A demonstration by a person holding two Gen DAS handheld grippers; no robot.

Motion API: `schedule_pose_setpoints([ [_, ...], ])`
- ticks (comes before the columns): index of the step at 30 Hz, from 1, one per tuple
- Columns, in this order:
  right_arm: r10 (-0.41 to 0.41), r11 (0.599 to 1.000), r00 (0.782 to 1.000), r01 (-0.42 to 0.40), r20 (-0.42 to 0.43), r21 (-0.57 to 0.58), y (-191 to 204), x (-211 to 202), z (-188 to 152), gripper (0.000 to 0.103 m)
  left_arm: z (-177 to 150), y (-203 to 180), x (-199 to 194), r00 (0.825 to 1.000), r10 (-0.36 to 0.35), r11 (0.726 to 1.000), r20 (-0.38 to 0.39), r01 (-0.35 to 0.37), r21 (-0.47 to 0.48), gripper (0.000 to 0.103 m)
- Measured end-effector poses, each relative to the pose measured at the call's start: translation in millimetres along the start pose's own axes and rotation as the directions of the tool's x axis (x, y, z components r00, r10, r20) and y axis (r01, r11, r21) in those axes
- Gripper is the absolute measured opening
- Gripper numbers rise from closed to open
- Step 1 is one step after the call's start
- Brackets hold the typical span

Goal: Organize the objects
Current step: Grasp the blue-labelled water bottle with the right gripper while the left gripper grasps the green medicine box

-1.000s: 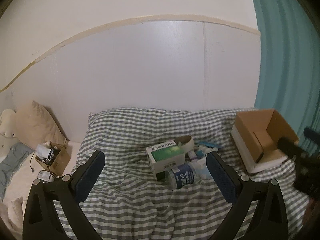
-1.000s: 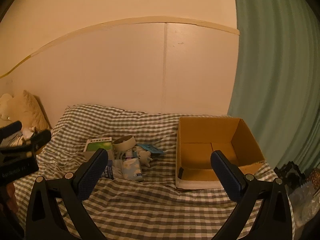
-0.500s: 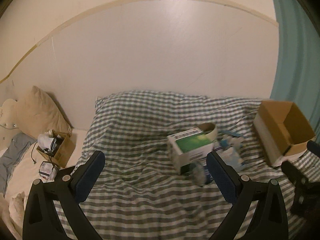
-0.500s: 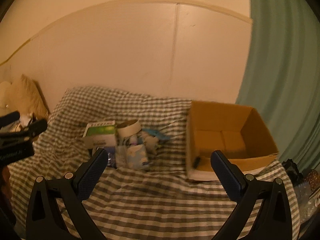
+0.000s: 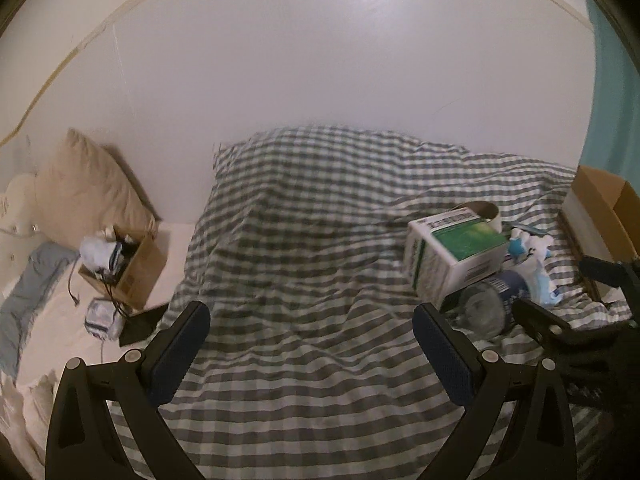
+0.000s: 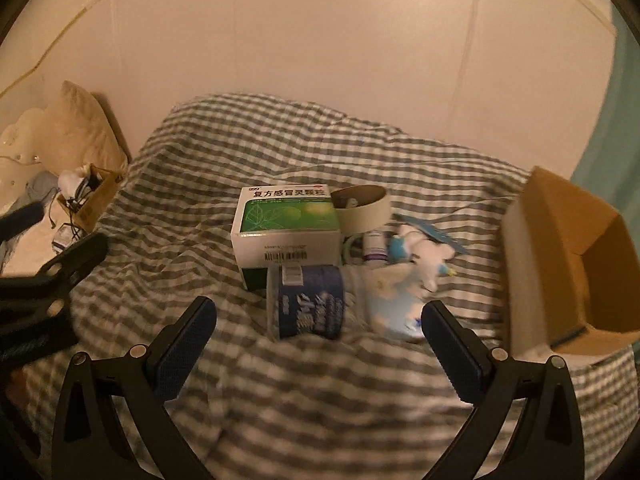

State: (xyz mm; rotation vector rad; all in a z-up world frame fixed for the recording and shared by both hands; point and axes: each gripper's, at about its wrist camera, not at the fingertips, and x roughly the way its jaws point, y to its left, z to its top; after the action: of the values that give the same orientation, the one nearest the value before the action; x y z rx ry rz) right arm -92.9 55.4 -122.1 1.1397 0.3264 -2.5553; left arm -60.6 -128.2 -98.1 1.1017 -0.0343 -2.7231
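A pile of objects lies on the checked bed cover (image 6: 304,392): a green and white medicine box (image 6: 286,226), a blue-labelled jar (image 6: 308,302) lying on its side, a roll of tape (image 6: 362,208), a small bottle (image 6: 374,246), a white and blue plush toy (image 6: 424,256) and a pale blue packet (image 6: 394,304). An open cardboard box (image 6: 568,264) stands to their right. My right gripper (image 6: 320,340) is open and empty, just in front of the jar. My left gripper (image 5: 310,348) is open and empty, left of the medicine box (image 5: 452,252) and the jar (image 5: 486,304).
A small cardboard box of cables (image 5: 124,264) and a beige pillow (image 5: 88,188) sit at the far left against the white wall. A teal curtain (image 6: 616,128) hangs at the right. The right gripper's body (image 5: 592,344) shows at the left wrist view's right edge.
Both grippers have swung left and moved closer to the pile. The cardboard box has slid toward the right edge of both views. Both jaws stayed open.
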Motion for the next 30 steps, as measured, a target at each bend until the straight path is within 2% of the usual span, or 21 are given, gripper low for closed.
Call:
schedule_pose_setpoints([
  [3, -0.039, 0.999, 0.998, 0.037, -0.047, -0.033, 3, 28, 6, 0.103, -2, 6, 12, 1.000, 0.002, 1.000, -0.028, -0.002, -0.016, 0.103],
  [8, -0.021, 1.000, 0.990, 0.020, -0.138, -0.011, -5, 61, 10, 0.103, -3, 7, 25, 0.998, -0.013, 0.999, -0.053, 0.011, -0.040, 0.103],
  [12, -0.055, 0.998, 0.980, 0.055, -0.192, -0.008, -8, 80, 8, 0.103, -5, 0, 35, 0.997, 0.003, 1.000, -0.077, -0.004, -0.016, 0.103],
  [13, -0.048, 0.999, 0.979, 0.046, -0.198, -0.011, -8, 81, 7, 0.100, -5, -1, 36, 0.997, 0.009, 1.000, -0.083, -0.010, -0.012, 0.103],
  [14, -0.038, 0.999, 0.979, 0.035, -0.199, -0.018, -7, 81, 7, 0.092, -5, -2, 38, 0.996, 0.012, 1.000, -0.087, -0.013, -0.011, 0.103],
  [15, -0.029, 0.999, 0.980, 0.025, -0.198, -0.022, -6, 81, 7, 0.089, -6, -3, 38, 0.996, 0.015, 1.000, -0.090, -0.015, -0.009, 0.103],
  [17, -0.029, 0.999, 0.982, 0.025, -0.184, -0.022, -6, 78, 7, 0.089, -6, -7, 37, 0.996, 0.015, 1.000, -0.089, -0.016, -0.004, 0.103],
  [21, -0.005, 1.000, 0.996, 0.006, -0.091, 0.012, -13, 49, 10, 0.089, -5, -19, 37, 0.995, 0.006, 1.000, -0.096, -0.004, 0.014, 0.103],
  [27, -0.068, 0.995, 0.997, 0.066, 0.025, 0.077, -52, 5, 27, 0.089, 2, -65, 41, 0.993, -0.054, 0.996, -0.100, 0.060, 0.059, 0.103],
  [30, -0.102, 0.989, 0.994, 0.096, 0.050, 0.116, -76, -5, 34, 0.089, 10, -90, 50, 0.988, -0.112, 0.993, -0.111, 0.116, 0.029, 0.103],
])
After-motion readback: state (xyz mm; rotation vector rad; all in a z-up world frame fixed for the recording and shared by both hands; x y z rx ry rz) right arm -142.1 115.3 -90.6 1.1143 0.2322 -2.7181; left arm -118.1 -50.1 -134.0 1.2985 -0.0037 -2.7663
